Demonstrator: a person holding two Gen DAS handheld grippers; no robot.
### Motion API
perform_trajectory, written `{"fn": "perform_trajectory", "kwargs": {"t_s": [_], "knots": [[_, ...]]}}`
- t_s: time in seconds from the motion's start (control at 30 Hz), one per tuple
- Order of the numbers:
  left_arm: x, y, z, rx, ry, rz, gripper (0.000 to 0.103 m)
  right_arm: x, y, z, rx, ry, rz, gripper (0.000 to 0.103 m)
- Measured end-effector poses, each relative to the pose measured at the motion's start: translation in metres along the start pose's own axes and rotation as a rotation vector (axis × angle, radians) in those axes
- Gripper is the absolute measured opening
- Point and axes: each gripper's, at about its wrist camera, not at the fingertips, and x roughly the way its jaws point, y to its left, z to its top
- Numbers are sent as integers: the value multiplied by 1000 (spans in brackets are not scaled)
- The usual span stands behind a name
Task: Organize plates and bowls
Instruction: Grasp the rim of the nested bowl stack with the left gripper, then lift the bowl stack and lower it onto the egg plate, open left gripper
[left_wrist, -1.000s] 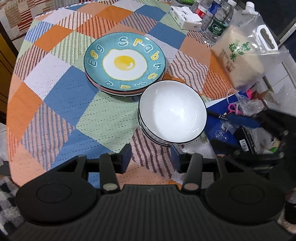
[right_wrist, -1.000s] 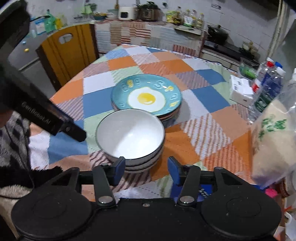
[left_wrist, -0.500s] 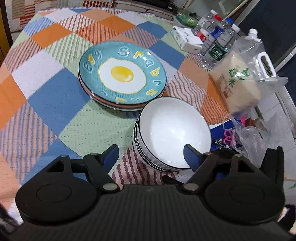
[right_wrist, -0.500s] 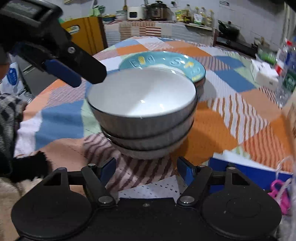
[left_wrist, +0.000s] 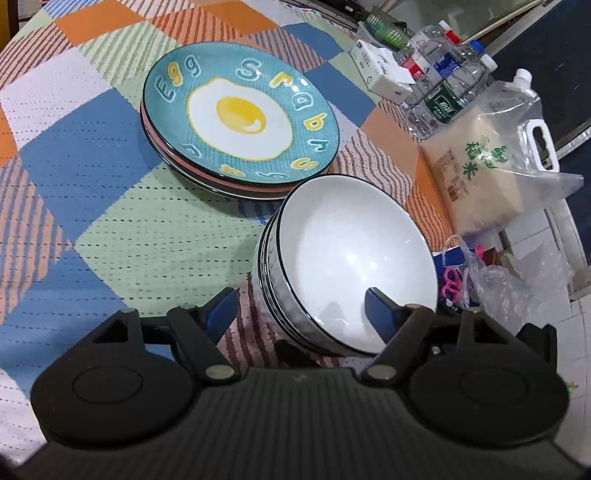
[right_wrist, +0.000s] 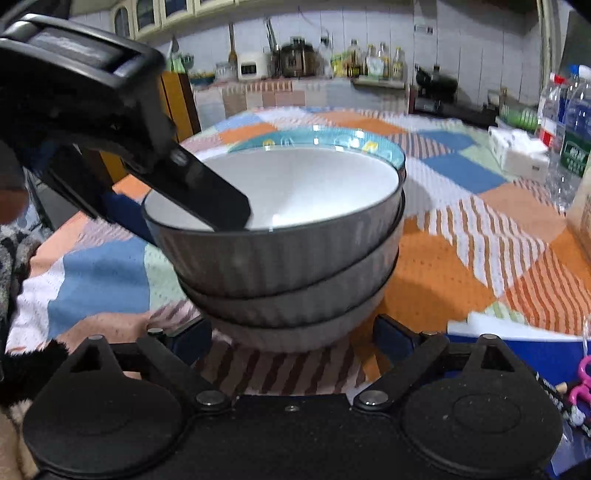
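Observation:
A stack of three white bowls (left_wrist: 351, 254) with dark rims stands on the patchwork tablecloth (left_wrist: 110, 236), just in front of a stack of plates (left_wrist: 240, 114) topped by a teal fried-egg plate. My left gripper (left_wrist: 299, 308) straddles the stack's near rim: one finger reaches inside the top bowl, the other stays outside the wall. Its jaws are closing, and gaps still show at the pads. From the right wrist, that inner finger (right_wrist: 207, 192) lies in the top bowl (right_wrist: 295, 206). My right gripper (right_wrist: 291, 334) is low at the stack's base, jaws opening, touching nothing.
Right of the bowls are a clear bag of rice (left_wrist: 491, 162), water bottles (left_wrist: 447, 85), a white box (left_wrist: 384, 70), crumpled plastic and pink scissors (left_wrist: 452, 282). A blue box (right_wrist: 517, 350) lies at the table's near edge. Behind the table runs a kitchen counter (right_wrist: 314, 81).
Both grippers came down onto the bowl stack and their jaws widened. The left one's right finger went inside the top bowl; the right one sank to the stack's base.

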Motion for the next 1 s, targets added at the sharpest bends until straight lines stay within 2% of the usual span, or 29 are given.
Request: {"fn": "perform_trajectory", "kwargs": {"t_s": [0.03, 0.17, 0.27, 0.37, 0.77, 1.0], "knots": [[3, 0, 0, 2, 0, 1, 70, 1, 0, 0, -2, -4, 1, 96], [12, 0, -5, -11, 18, 10, 46, 7, 5, 0, 1, -13, -11, 97], [16, 6, -4, -34, 36, 18, 38, 10, 8, 2, -2, -1, -24, 95], [18, 14, -2, -77, 48, -7, 37, 10, 13, 2, -29, 14, -49, 93], [2, 11, -9, -55, 86, 8, 37, -2, 27, -1, -51, 9, -48, 91], [-31, -1, -2, 39, 97, -8, 37, -24, 47, 14, -76, -25, -91, 90]]}}
